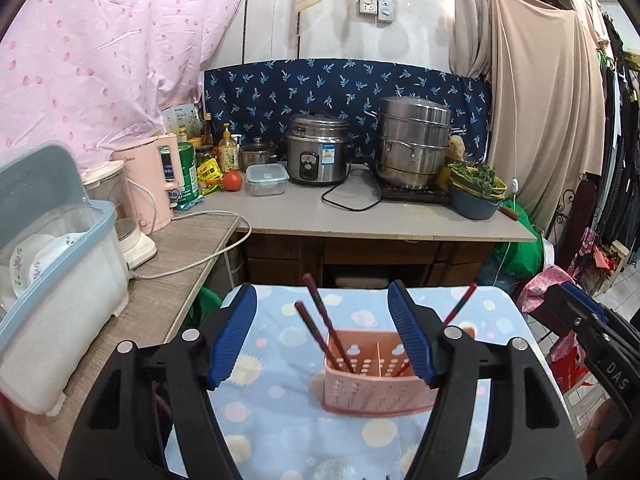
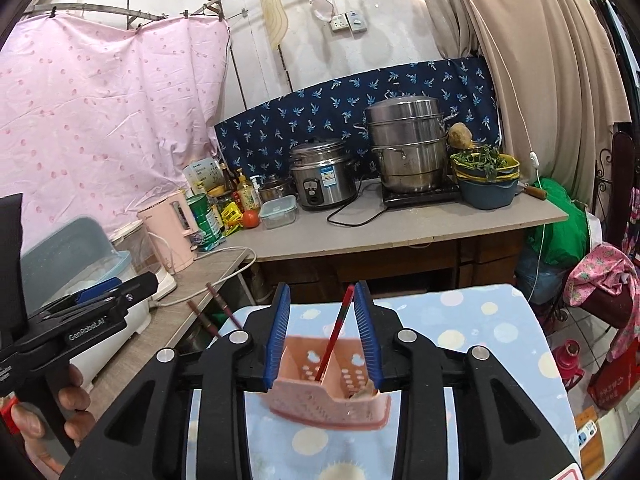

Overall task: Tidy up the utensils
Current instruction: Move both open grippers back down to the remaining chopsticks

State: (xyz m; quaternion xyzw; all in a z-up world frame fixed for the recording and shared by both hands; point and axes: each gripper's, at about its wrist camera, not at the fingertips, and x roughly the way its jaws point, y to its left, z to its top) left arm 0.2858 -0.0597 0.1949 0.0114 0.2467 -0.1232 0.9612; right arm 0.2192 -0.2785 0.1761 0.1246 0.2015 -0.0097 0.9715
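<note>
A pink slotted utensil holder (image 1: pixel 376 380) stands on the small table's light blue dotted cloth (image 1: pixel 276 420). Two dark red chopsticks (image 1: pixel 320 322) lean left out of its left compartment. My left gripper (image 1: pixel 324 336) is open just short of them, with nothing touching its pads. A brighter red chopstick (image 2: pixel 335 336) stands in the holder (image 2: pixel 320 396) and rises between the blue pads of my right gripper (image 2: pixel 323 332). Those pads stand apart, and the stick's top is close to the right pad. The left gripper (image 2: pixel 98 290), held by a hand, shows at the left of the right wrist view.
To the left, a wood-grain counter (image 1: pixel 160 292) carries a lidded dish box (image 1: pixel 60 280), a pink kettle (image 1: pixel 154 176) and a trailing white cable (image 1: pixel 208 254). The back counter holds a rice cooker (image 1: pixel 318 152), a steamer pot (image 1: pixel 414 142) and bowls of greens (image 1: pixel 476 188). Clothes hang at the right.
</note>
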